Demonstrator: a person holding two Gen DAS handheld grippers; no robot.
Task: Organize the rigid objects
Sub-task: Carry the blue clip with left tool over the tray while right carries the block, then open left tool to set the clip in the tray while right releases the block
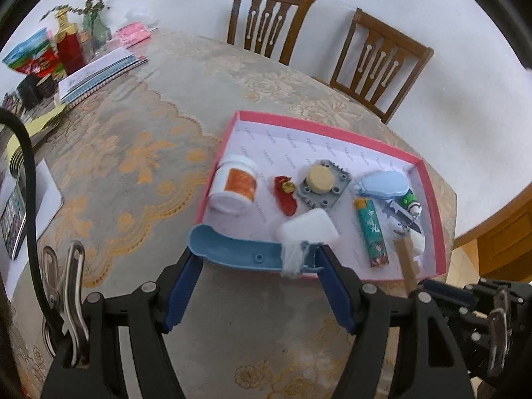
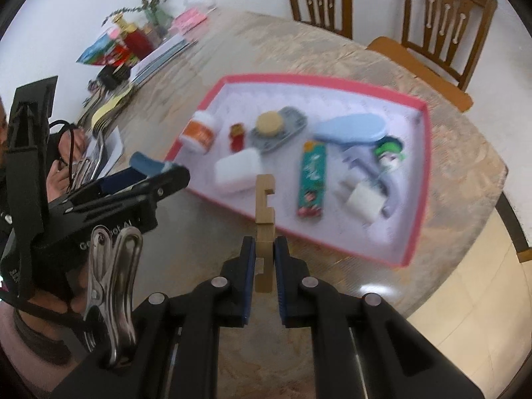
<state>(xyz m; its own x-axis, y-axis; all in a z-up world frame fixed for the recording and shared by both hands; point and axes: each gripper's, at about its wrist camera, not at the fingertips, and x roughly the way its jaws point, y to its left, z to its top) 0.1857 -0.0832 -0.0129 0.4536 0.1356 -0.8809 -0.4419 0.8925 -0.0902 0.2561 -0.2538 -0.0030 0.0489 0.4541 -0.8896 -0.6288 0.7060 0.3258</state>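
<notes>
Two last pieces heading for the pink tray

Left gripper (image 1: 256,259) jaws are clasping a blue scoop (image 1: 232,249), right gripper (image 2: 265,249) jaws pinching a wooden block (image 2: 264,212), both hovering at the near rim of the tray (image 1: 432,199) already holding most items.

Soft, even daylight fills the room, shadows faint. The right wrist view smears the pink tray (image 2: 419,179) with motion blur (left is sharper). Fisheye bends chairs (image 1: 375,63) at dark-vignetted edges; glare glints on the floor (image 2: 465,302).
</notes>
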